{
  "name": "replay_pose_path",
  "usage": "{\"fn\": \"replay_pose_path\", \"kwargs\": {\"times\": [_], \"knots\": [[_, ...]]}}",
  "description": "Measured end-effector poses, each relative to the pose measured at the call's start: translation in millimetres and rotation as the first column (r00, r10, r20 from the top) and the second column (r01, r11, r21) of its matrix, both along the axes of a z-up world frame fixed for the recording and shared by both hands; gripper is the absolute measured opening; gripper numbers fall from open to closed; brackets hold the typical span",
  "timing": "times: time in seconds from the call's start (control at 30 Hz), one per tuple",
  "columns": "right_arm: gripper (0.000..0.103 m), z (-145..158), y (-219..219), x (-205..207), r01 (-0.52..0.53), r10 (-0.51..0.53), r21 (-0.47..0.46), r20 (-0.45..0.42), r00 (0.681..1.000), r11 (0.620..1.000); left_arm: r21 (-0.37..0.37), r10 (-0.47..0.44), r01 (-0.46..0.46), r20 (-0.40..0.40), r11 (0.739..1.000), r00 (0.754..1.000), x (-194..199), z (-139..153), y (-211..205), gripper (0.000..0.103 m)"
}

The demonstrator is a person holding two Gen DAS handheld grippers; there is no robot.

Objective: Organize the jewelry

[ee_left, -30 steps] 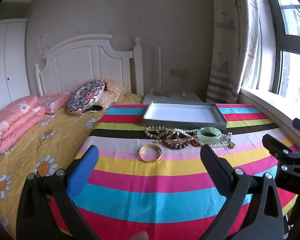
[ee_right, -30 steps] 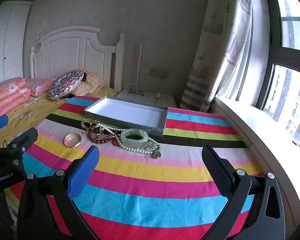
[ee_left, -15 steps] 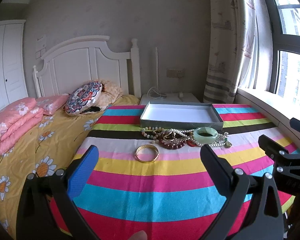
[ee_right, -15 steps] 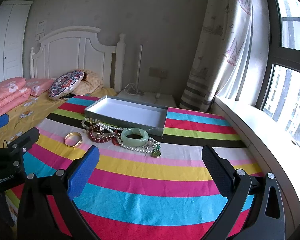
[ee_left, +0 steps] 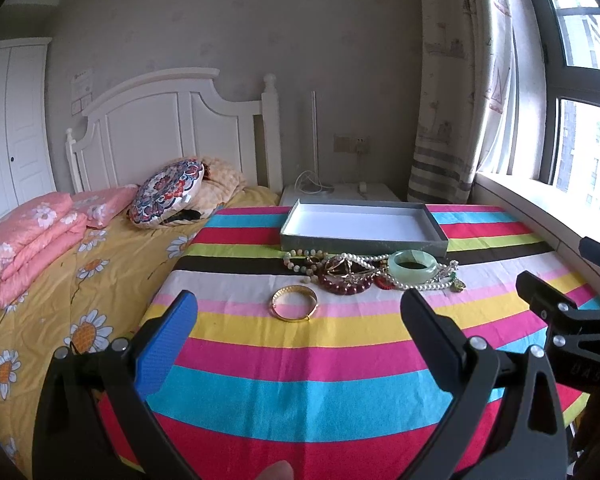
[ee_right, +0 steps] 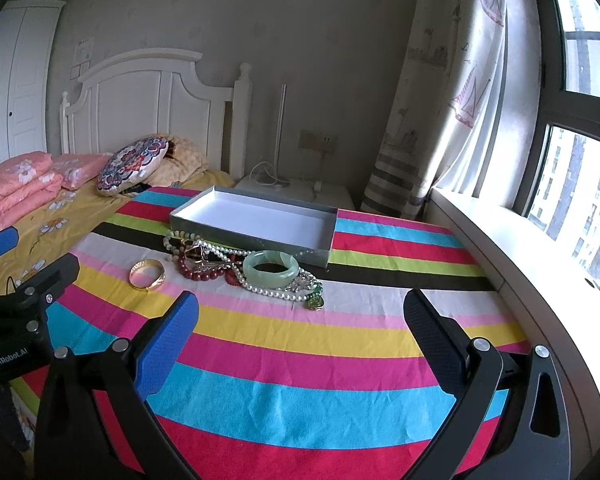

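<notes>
A shallow grey box [ee_left: 362,226] [ee_right: 256,220] with a white inside lies empty on the striped cloth. In front of it sits a tangle of jewelry: a jade bangle [ee_left: 412,266] [ee_right: 271,268], a pearl necklace [ee_left: 432,285] [ee_right: 268,290], dark red beads [ee_left: 344,285] [ee_right: 198,273] and pale green beads [ee_left: 300,258]. A gold bangle [ee_left: 295,304] [ee_right: 147,275] lies apart on the left. My left gripper [ee_left: 296,330] hangs open, short of the gold bangle. My right gripper [ee_right: 300,330] is open too, nearer than the pearls. Both hold nothing.
The striped cloth [ee_left: 300,392] covers a table beside a bed with a yellow flowered sheet [ee_left: 80,280], pink bedding [ee_left: 24,236] and a patterned cushion [ee_left: 166,192]. A nightstand [ee_left: 340,192] stands behind the box. A window sill [ee_right: 520,248] and curtain [ee_right: 432,100] run along the right.
Both grippers have stayed open and empty. The left view has shifted slightly, with the jewelry sitting a little more to the left in it. The right view is almost unchanged.
</notes>
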State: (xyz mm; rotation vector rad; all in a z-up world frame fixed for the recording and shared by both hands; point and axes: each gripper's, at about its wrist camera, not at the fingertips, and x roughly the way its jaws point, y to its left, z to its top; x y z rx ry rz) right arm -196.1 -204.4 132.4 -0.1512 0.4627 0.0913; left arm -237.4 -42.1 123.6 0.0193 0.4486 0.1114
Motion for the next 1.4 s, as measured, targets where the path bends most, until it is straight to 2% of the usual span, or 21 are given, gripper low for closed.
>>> {"fn": "replay_pose_path", "kwargs": {"times": [1.0,1.17,1.27,1.4], "knots": [[0.098,-6,5,-4,-0.010,0.010,-0.004,-0.015,1.000,1.000,-0.002,-0.005,0.005,-0.009,1.000,1.000,1,-8,-1,0.101],[0.098,-13,5,1,-0.017,0.017,0.005,-0.041,0.999,1.000,-0.007,-0.004,0.004,-0.024,1.000,1.000,1,-13,-1,0.101],[0.098,-21,-5,8,-0.027,0.029,0.047,-0.056,0.998,0.999,-0.014,-0.015,0.015,-0.030,1.000,0.999,5,-21,2,0.101],[0.098,-43,-29,32,-0.004,0.019,0.107,-0.141,0.990,0.994,-0.024,-0.029,0.027,-0.067,0.999,0.997,18,-37,10,0.101]]}}
